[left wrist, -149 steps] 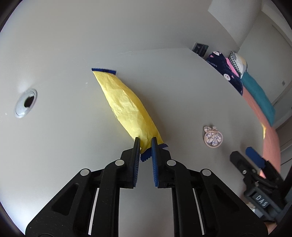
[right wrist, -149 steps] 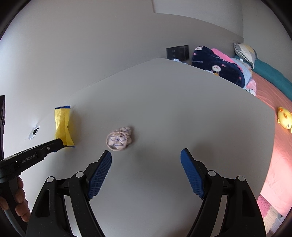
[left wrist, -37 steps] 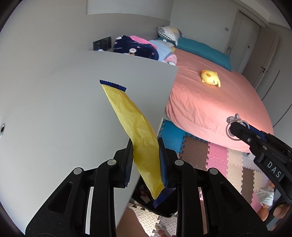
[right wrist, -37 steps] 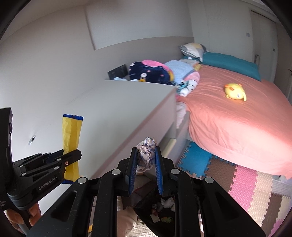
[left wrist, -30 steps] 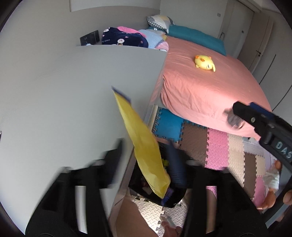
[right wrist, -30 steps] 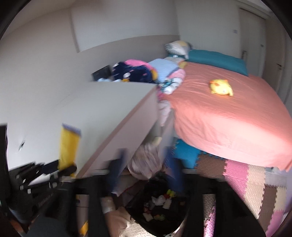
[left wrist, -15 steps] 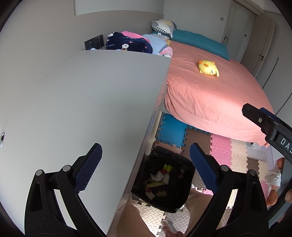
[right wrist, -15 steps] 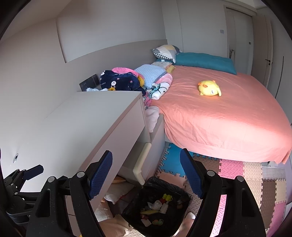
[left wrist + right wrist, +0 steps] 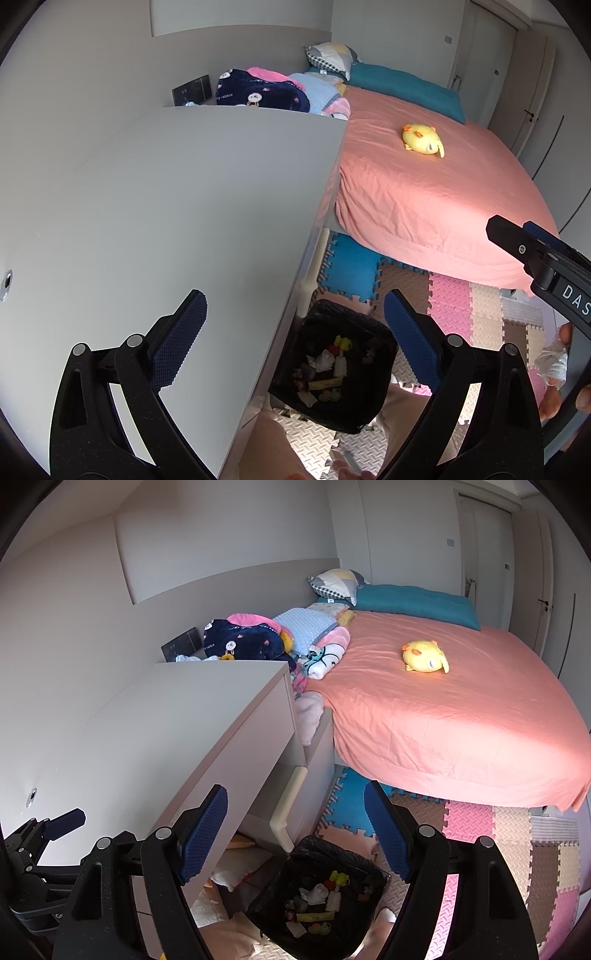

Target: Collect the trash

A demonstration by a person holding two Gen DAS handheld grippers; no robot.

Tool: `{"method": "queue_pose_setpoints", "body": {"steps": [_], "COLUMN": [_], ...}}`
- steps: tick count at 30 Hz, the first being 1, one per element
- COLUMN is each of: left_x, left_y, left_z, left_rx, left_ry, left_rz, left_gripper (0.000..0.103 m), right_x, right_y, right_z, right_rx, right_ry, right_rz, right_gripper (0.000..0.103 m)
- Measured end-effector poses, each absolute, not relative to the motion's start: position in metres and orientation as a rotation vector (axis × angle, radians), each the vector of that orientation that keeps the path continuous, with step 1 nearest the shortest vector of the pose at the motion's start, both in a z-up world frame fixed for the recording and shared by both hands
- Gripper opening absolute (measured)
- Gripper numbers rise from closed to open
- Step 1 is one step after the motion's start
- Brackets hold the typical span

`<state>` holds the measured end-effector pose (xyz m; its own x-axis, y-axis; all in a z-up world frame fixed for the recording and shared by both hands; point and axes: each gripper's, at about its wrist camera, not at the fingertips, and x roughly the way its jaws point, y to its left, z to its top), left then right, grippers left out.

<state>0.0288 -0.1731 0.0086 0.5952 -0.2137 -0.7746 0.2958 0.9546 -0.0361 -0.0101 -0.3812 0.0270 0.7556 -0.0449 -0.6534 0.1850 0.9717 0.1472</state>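
Yellow wrapper [image 9: 325,384] dropped from left jaws into bin [image 9: 380,406] below.

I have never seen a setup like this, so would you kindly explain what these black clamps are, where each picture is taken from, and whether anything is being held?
No robot here: a person carries a handheld two-finger gripper in each hand, with a camera looking along its fingers. One picture is from the left gripper, the other from the right gripper. Both stand open and empty, above a black bin holding trash beside a white desk. No trash shows on the desk.
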Motion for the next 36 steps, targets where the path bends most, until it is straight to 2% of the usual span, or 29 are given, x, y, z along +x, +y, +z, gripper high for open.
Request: {"method": "queue_pose_setpoints", "body": {"steps": [36], "left_x": [0.0244], "left_y": [-0.1738], "left_z": [0.0125], "left_rx": [0.116], "left_ry": [0.858], "left_rz": [-0.306], "left_gripper": [0.096], "right_x": [-0.0122], "right_y": [-0.3797], "right_z": [0.0244], "right_rx": [0.208], "right_ry": [0.706], "right_rz": [-0.132], "right_gripper": [0.077]}}
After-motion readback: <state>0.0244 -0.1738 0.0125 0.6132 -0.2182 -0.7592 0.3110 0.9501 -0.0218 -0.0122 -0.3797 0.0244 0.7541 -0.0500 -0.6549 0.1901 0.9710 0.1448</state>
